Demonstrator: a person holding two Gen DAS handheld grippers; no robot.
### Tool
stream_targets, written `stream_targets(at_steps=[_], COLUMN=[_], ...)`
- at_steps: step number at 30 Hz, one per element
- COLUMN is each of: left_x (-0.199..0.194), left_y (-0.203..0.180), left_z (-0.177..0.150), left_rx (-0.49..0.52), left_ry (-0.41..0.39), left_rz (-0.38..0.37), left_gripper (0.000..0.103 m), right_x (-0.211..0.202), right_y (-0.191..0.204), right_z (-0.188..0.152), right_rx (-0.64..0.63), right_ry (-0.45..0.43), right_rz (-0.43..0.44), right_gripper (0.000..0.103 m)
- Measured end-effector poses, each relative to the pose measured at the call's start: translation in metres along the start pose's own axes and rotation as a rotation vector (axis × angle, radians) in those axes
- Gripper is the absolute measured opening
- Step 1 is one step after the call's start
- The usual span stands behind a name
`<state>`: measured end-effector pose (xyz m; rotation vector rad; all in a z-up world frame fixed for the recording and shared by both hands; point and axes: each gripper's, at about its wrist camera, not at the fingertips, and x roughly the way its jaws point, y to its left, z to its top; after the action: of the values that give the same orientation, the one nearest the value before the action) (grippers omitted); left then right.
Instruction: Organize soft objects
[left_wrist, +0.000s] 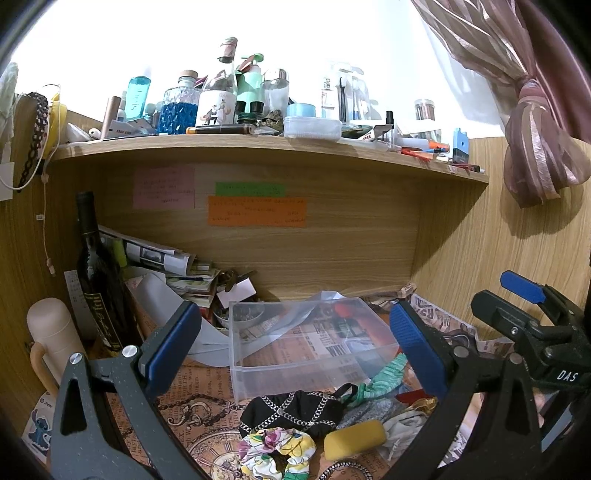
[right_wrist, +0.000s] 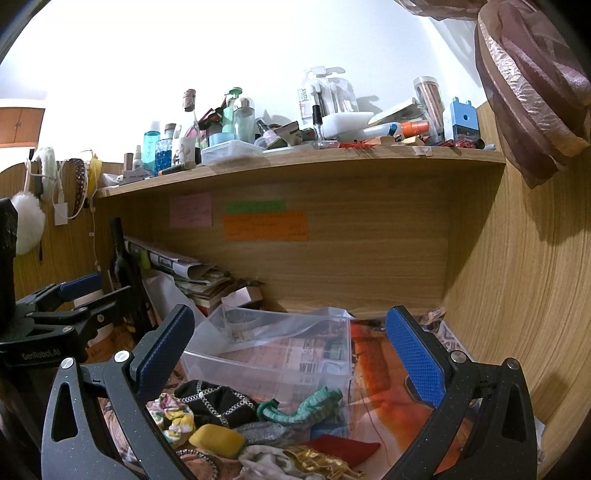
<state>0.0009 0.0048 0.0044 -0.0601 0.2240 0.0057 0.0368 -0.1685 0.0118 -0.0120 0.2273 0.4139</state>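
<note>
- Left tongs (left_wrist: 291, 343) spread wide, released, gripping nothing; they hang above the soft pile at the bottom centre of the frame.
- Right tongs (right_wrist: 295, 352) just as wide, holding nothing, framing the clear plastic bin (right_wrist: 266, 354) mid-frame.
- Soft pile lies on the counter (left_wrist: 192, 410) just in front of the bin: black chain-trimmed pouch (left_wrist: 291, 410), floral scrunchie (left_wrist: 277, 452), yellow sponge (left_wrist: 354, 439), green striped sock (left_wrist: 380, 380).
- Right view alone shows a red cloth (right_wrist: 341, 448) and gold fabric (right_wrist: 321, 459) at the lower centre.
- Left view alone shows a cream flask (left_wrist: 53, 332) at the lower left.
</note>
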Motion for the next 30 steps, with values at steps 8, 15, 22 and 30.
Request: stream_targets(at_steps=[8,15,22,30], left_x=[0.0003,0.0018,0.0023,0.0025], left_y=[0.0016,0.0030,0.0039,0.0044], left_z=[0.0001,-0.0018,-0.0033,-0.0031], left_rx=[0.000,0.006,0.001,0.002], left_ry=[0.001,0.010,0.009,0.009], left_rz=[0.000,0.000,-0.001,-0.002], left_gripper=[0.103,0.103,0.103,0.103], right_x=[0.0000,0.0007,0.0008,0.0010], right_y=[0.0002,-0.0002,-0.0005,-0.0002], right_z=[-0.0002,-0.0004,-0.0005,-0.0003], right_rx=[-0.001,0.000,-0.001,-0.003], right_ry=[0.002,0.003,0.003,0.004], right_rz=[0.002,0.002,0.002,0.002], right_gripper=[0.103,0.103,0.103,0.103])
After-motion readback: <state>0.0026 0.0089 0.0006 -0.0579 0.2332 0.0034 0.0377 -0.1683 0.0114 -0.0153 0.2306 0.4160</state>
